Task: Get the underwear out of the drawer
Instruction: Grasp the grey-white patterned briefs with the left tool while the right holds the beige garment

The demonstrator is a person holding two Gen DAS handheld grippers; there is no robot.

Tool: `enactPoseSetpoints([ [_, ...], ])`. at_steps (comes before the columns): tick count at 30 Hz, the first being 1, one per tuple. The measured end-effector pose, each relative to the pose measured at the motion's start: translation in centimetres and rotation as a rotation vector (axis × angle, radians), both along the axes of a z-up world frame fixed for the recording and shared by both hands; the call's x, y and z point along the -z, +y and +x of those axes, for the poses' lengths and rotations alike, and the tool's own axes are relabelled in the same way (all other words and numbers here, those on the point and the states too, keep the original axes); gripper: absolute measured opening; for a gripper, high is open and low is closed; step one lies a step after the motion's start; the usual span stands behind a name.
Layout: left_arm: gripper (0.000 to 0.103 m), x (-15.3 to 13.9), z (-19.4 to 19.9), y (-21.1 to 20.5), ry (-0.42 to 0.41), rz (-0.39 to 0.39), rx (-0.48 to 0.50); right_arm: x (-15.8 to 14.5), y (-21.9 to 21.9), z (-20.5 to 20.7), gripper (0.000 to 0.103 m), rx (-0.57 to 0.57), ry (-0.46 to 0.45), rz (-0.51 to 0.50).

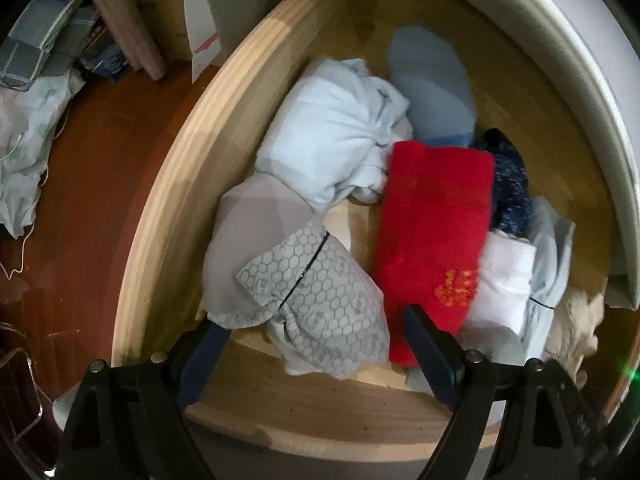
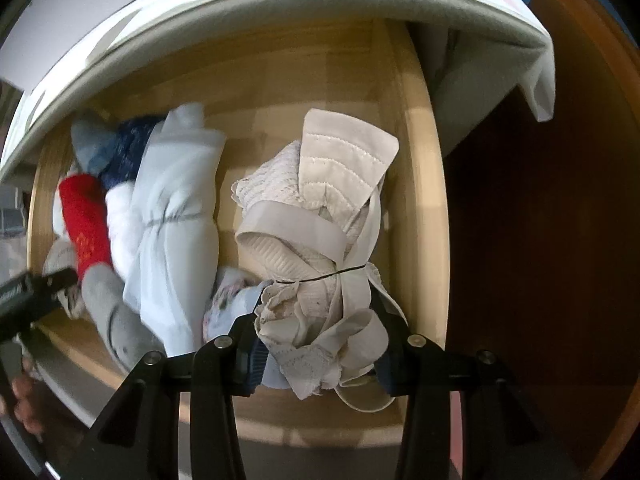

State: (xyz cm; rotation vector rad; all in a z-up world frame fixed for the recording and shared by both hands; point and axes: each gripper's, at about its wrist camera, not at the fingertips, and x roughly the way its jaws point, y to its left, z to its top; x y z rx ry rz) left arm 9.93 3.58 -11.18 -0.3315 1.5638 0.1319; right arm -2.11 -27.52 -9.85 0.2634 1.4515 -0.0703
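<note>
Wooden drawer (image 1: 168, 184) pulled out, both grippers pointing down into it. Contents: loose pile of garments.

Right gripper (image 2: 320, 344): jaws clenched on beige lace underwear bundle (image 2: 320, 220), tied with thin black thread; bulk of bundle extends ahead of jaws, frilled end between pads.

Pale blue rolled garment (image 2: 172, 220) just left of right jaws.

Left gripper (image 1: 316, 320): jaws released, wide apart, straddling grey hexagon-print garment (image 1: 320, 296); pads not seen pressing it.

Red folded cloth (image 1: 436, 240) touching right finger (image 1: 424, 344) of left gripper.
</note>
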Motion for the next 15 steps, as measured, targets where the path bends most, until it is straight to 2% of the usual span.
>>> enactPoseSetpoints([
  [7, 0.088, 0.7, 0.4, 0.0, 0.024, 0.012, 0.015, -0.8, 1.5, -0.4, 0.039, -0.028, -0.009, -0.024],
  [9, 0.075, 0.9, 0.5, -0.2, 0.035, 0.041, 0.037, -0.6, 1.4, -0.3, 0.039, -0.016, -0.01, -0.005],
  [13, 0.068, 0.8, 0.3, -0.7, 0.021, 0.062, 0.077, -0.3, -1.2, -0.4, 0.04, 0.025, -0.008, 0.059],
  [15, 0.061, 0.5, 0.2, -1.1, 0.012, 0.059, 0.091, -0.4, -1.8, -0.6, 0.04, 0.033, -0.012, 0.075],
])
